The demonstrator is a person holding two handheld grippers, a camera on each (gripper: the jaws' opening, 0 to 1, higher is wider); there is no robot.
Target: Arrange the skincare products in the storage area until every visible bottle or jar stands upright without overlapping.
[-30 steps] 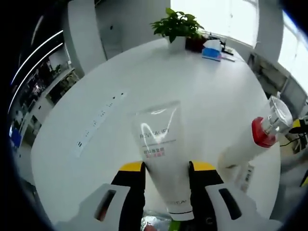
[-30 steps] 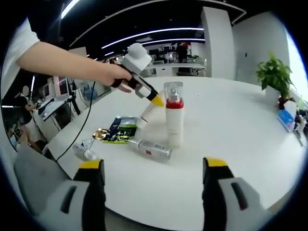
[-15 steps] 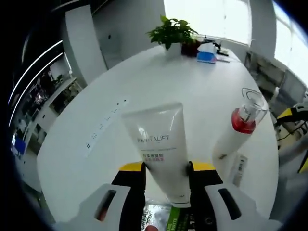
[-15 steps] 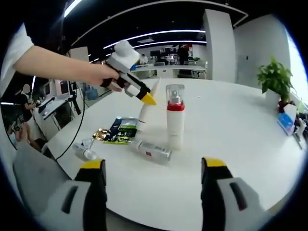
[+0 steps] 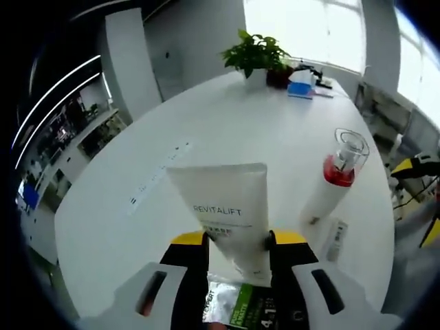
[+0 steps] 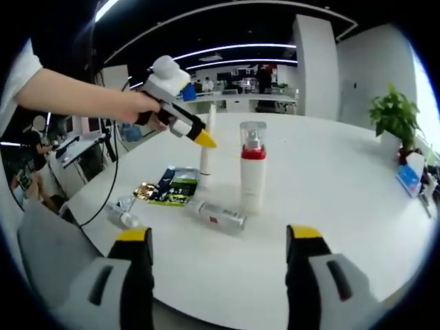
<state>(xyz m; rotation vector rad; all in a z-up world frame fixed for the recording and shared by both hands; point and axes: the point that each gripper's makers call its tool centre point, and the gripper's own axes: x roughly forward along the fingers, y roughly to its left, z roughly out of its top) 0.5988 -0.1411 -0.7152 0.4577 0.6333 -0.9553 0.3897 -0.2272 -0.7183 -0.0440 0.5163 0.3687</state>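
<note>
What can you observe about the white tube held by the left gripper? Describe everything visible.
The white tube is soft-looking, glossy plastic, printed REVITALIFT, with small red and grey print below. It widens to a flat crimped end at the top and narrows downward, where the left gripper grips it between its yellow-tipped jaws. In the right gripper view it stands nearly upright, cap end at the white table, beside the red-collared bottle.

Round white table (image 5: 227, 130), potted plant (image 5: 256, 51) by bright windows (image 5: 302, 27) — dim open office behind.
</note>
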